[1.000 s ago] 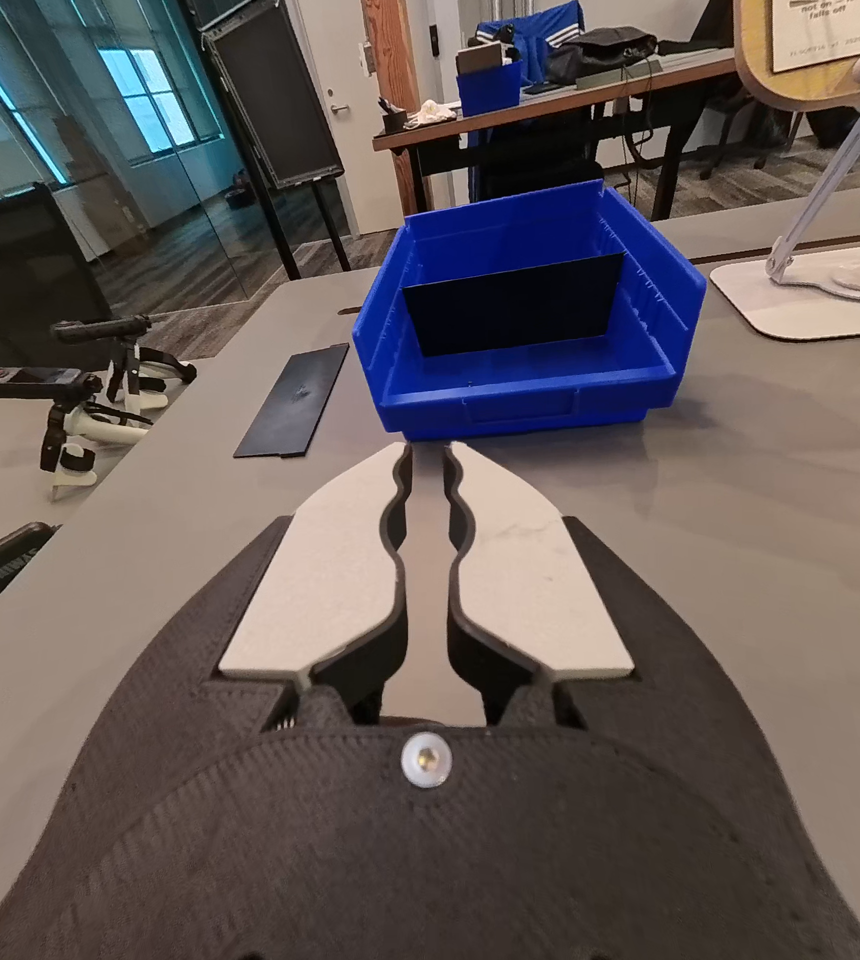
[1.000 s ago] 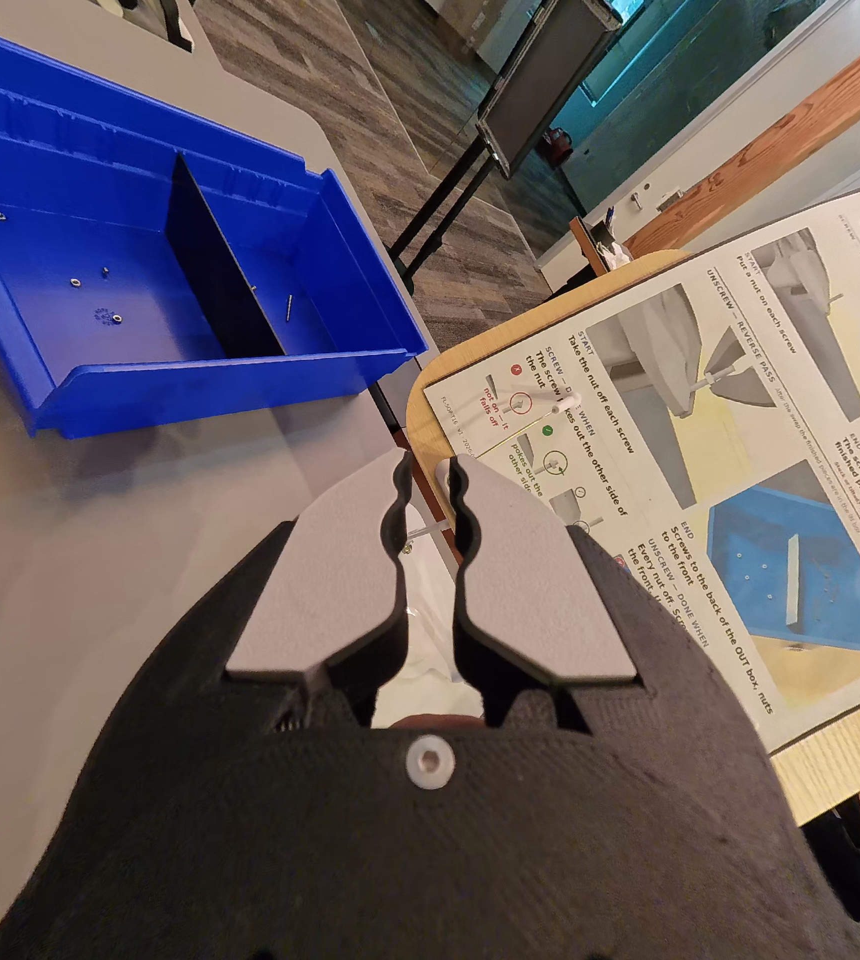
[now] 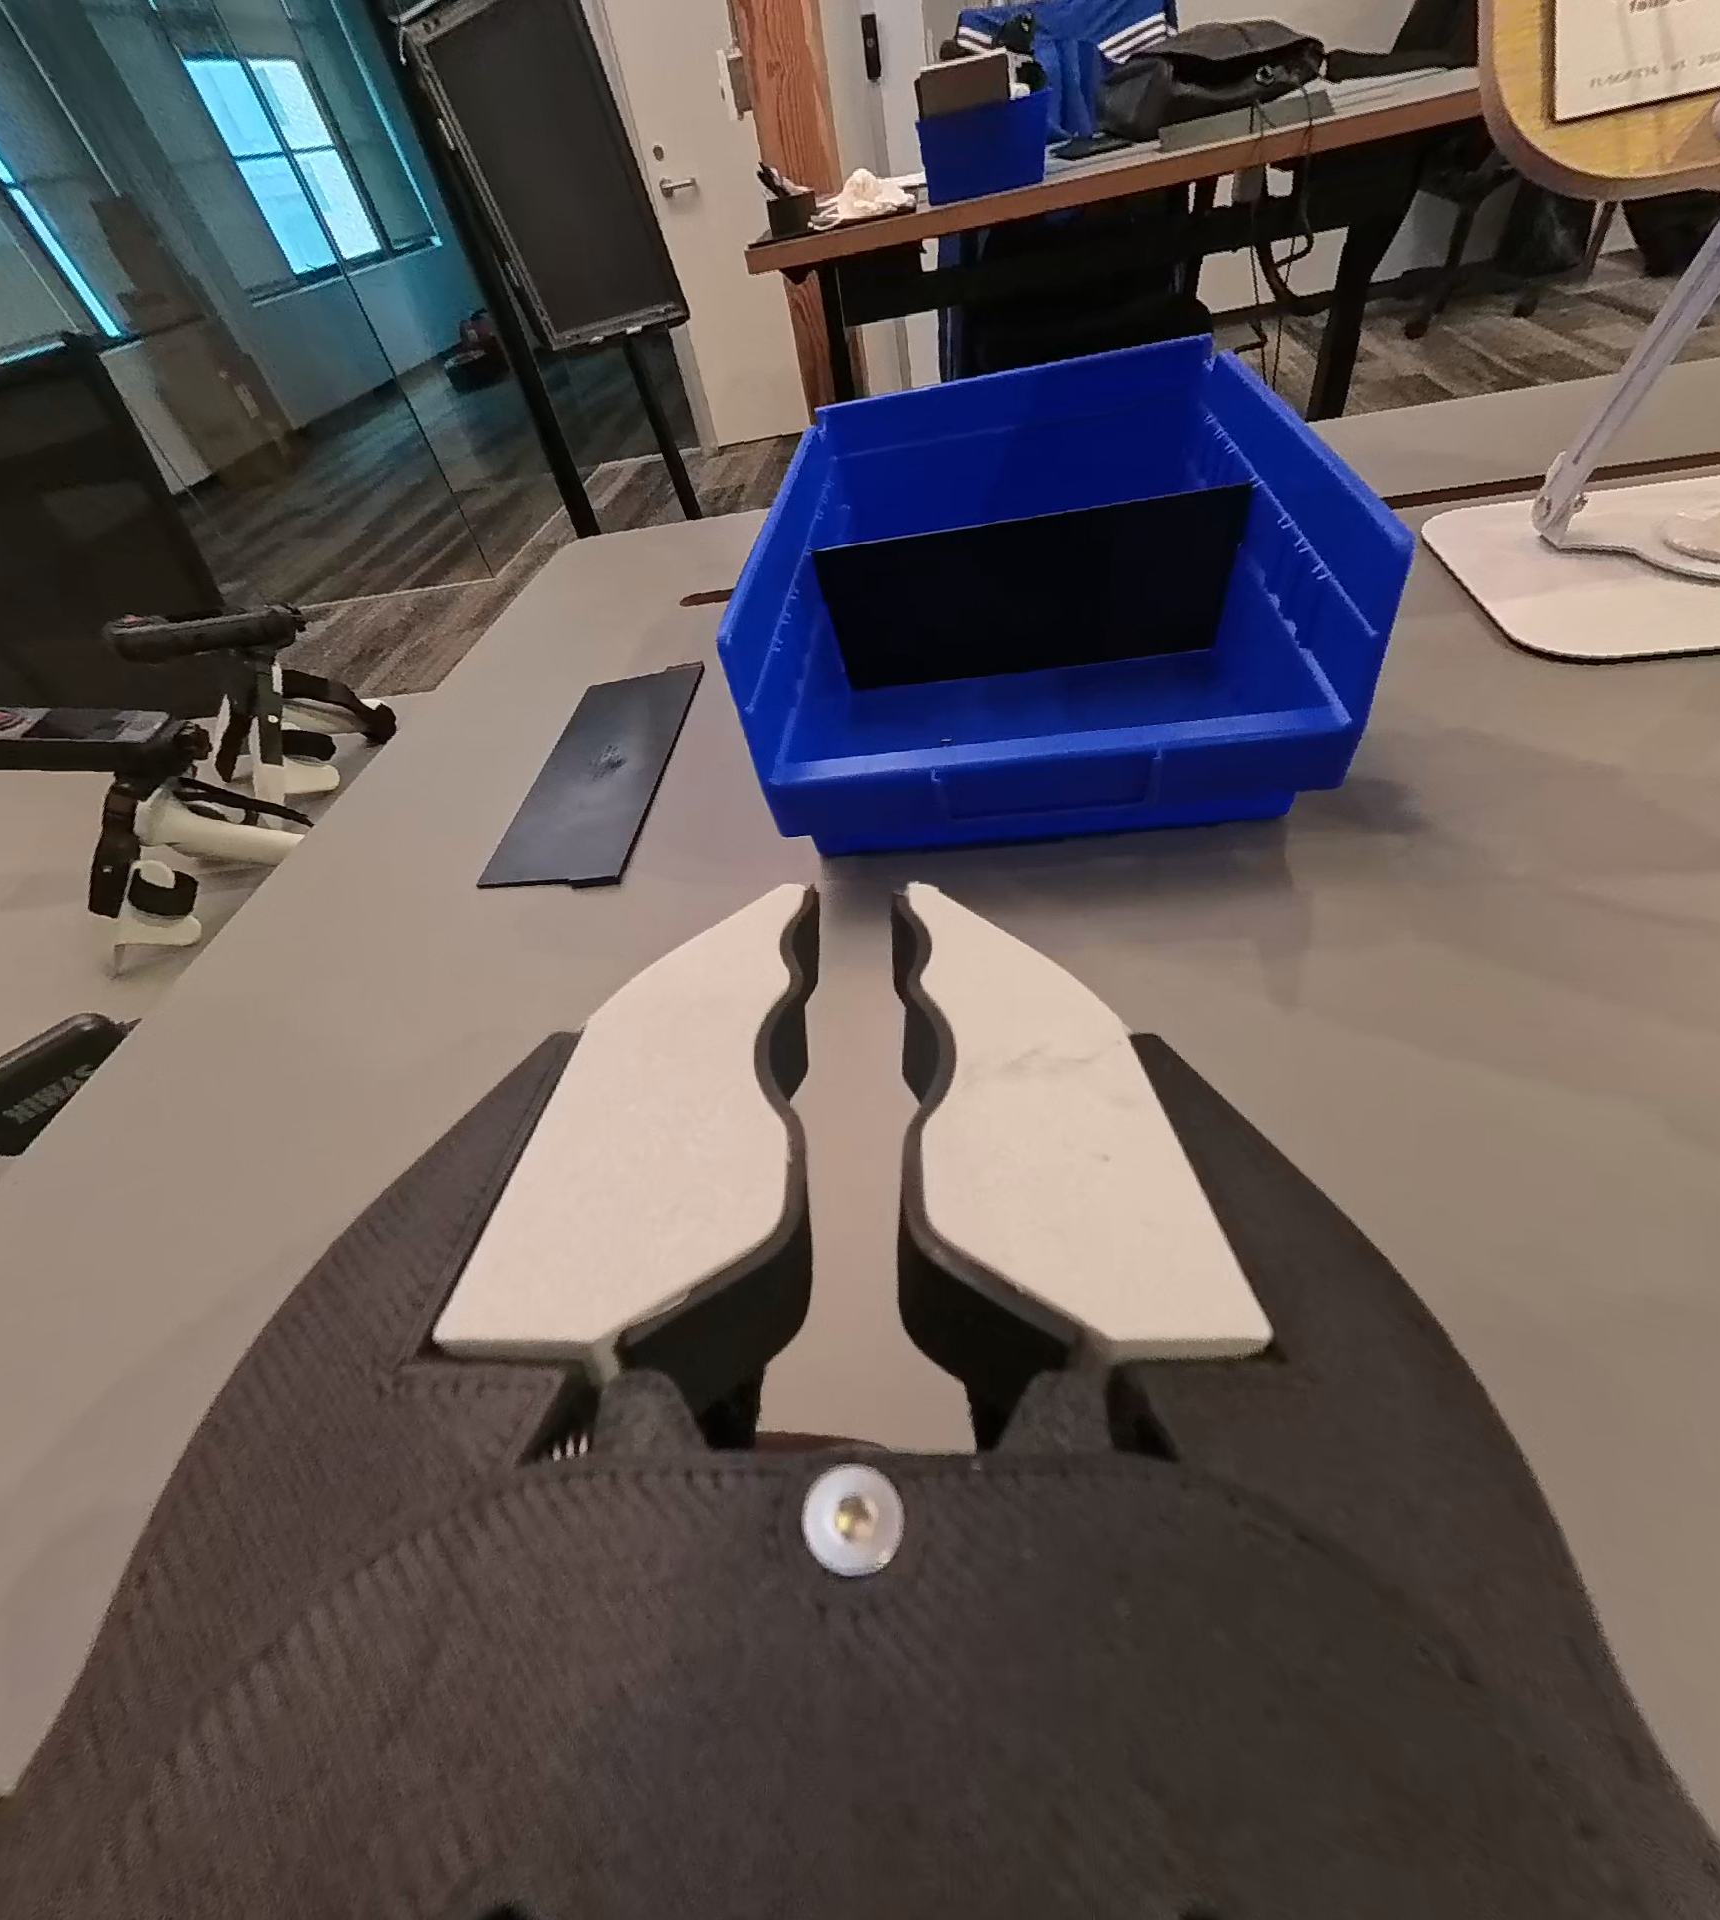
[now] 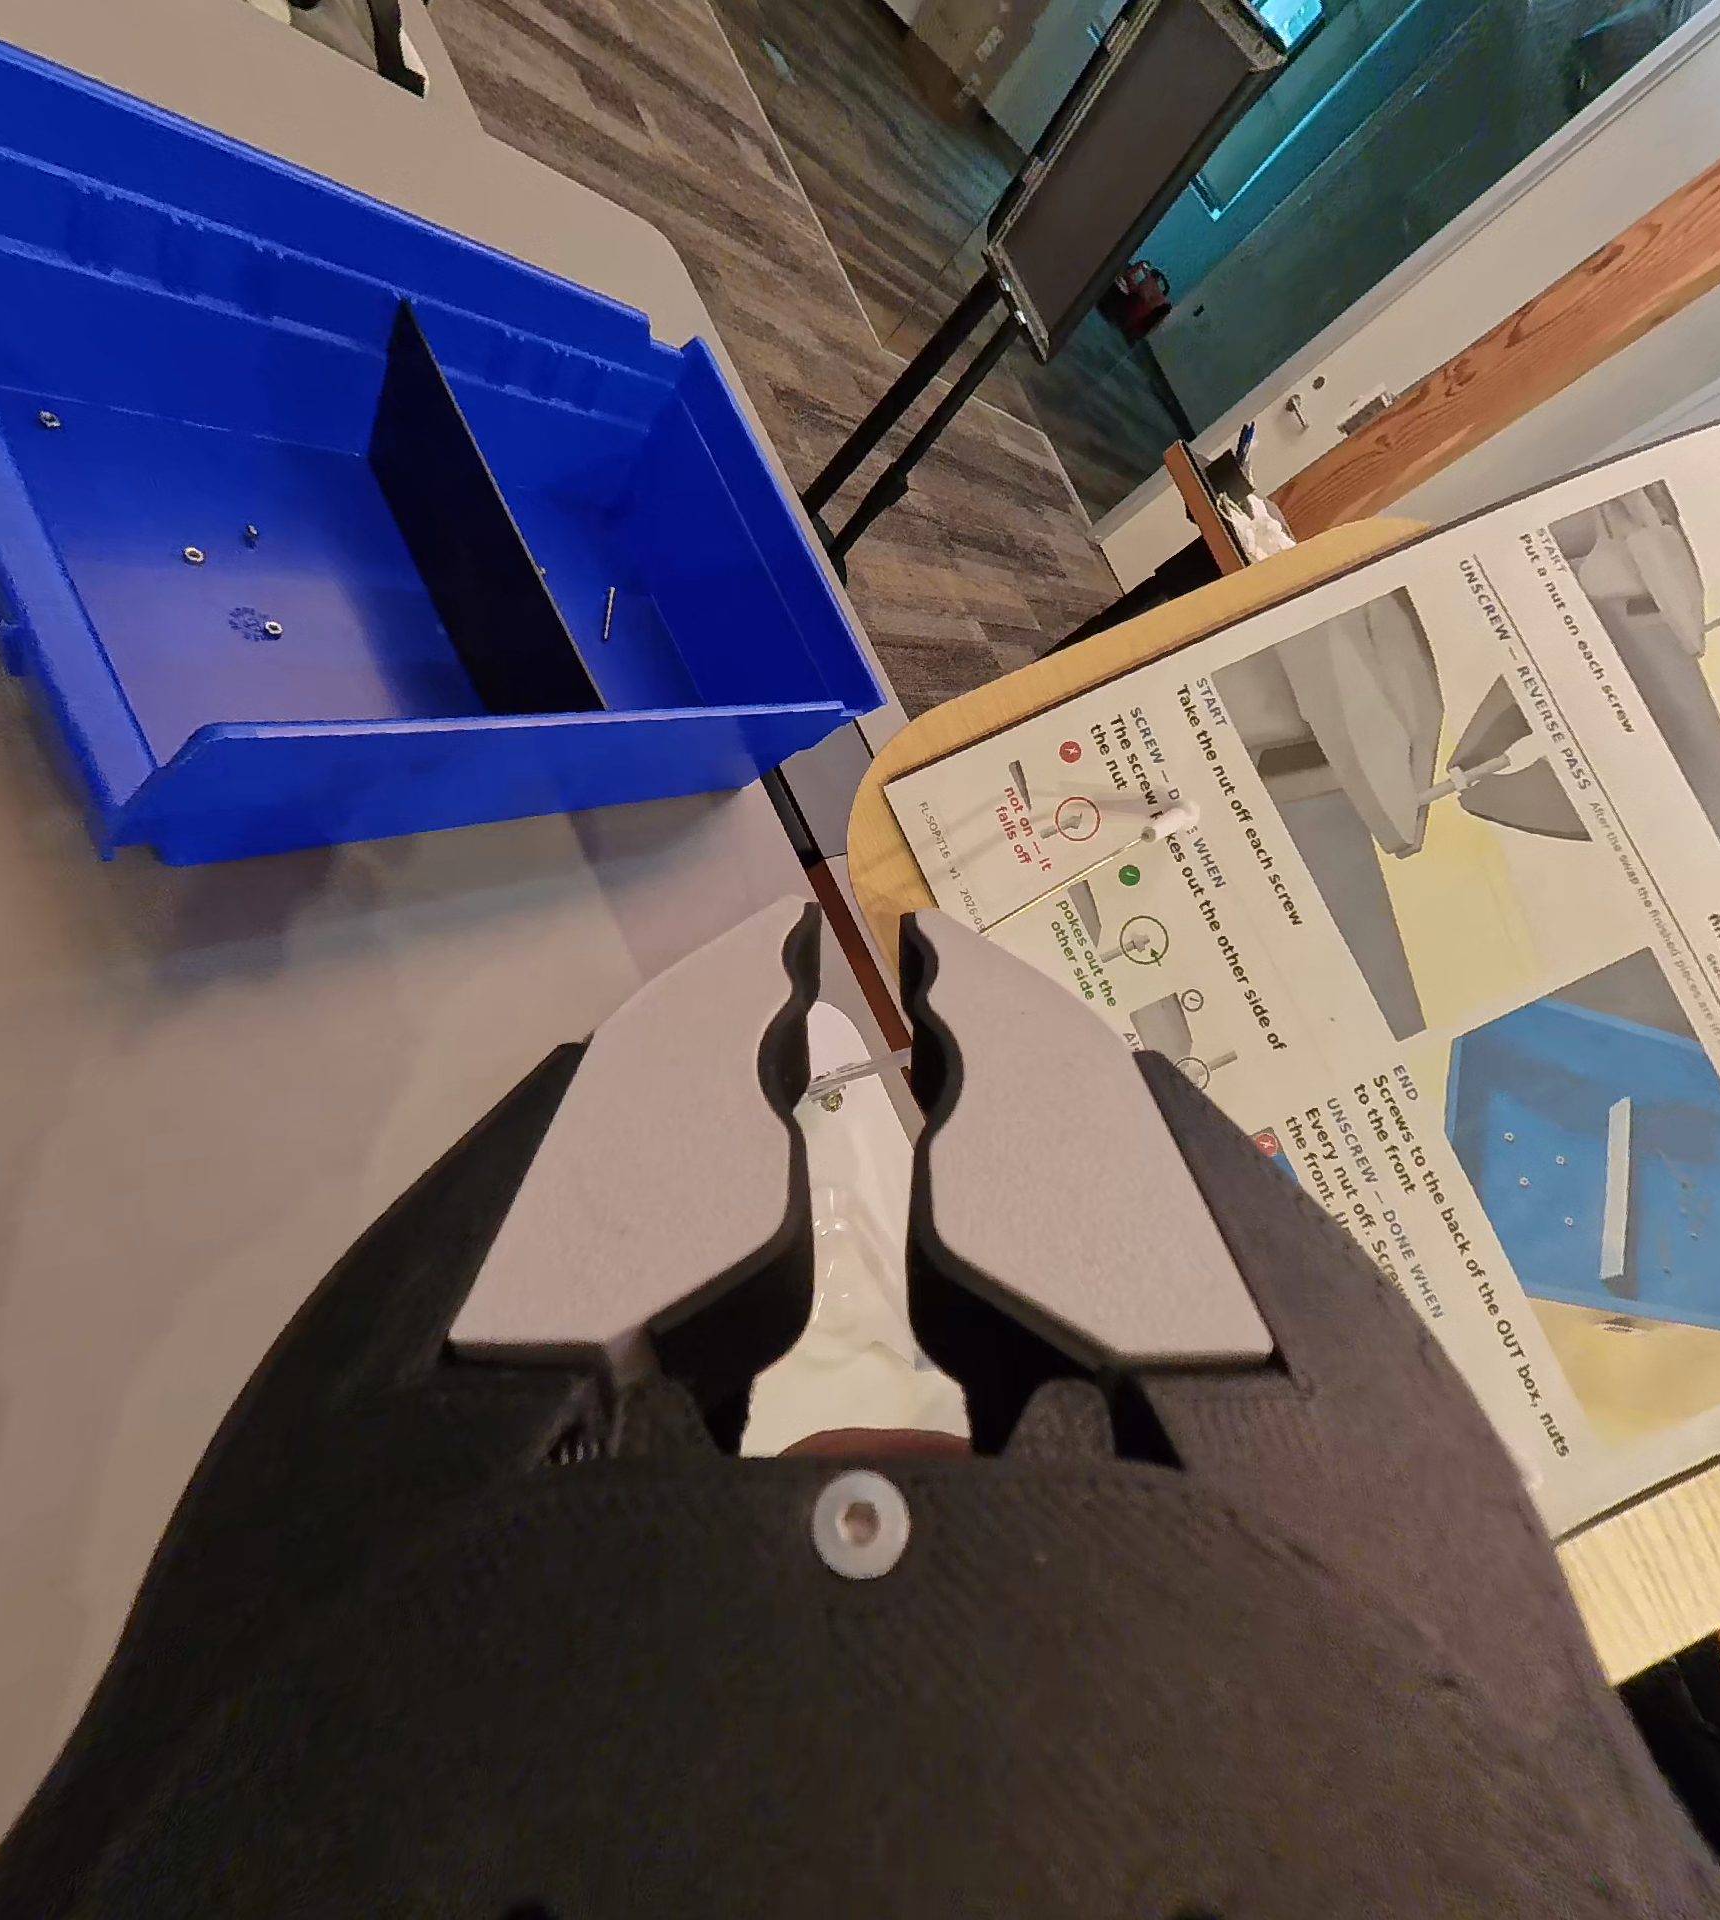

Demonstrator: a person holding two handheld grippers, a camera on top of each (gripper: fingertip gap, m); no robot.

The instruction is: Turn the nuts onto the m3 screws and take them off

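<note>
While both claws, left gripper (image 3: 854, 902) and right gripper (image 4: 858, 925), stand slightly apart and empty, tiny nuts (image 4: 194, 554) upper left in the blue bin (image 4: 482, 784) look light, hard and slippery; pinch across flats.

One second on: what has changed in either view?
Almost nothing. The right tool swung slightly left, so the bin and board sit a little further right in its view. Nothing was gripped or released. The left tool stayed put. Both tools stay slightly open and empty. The nuts and screw lie unmoved in the bin.
</note>
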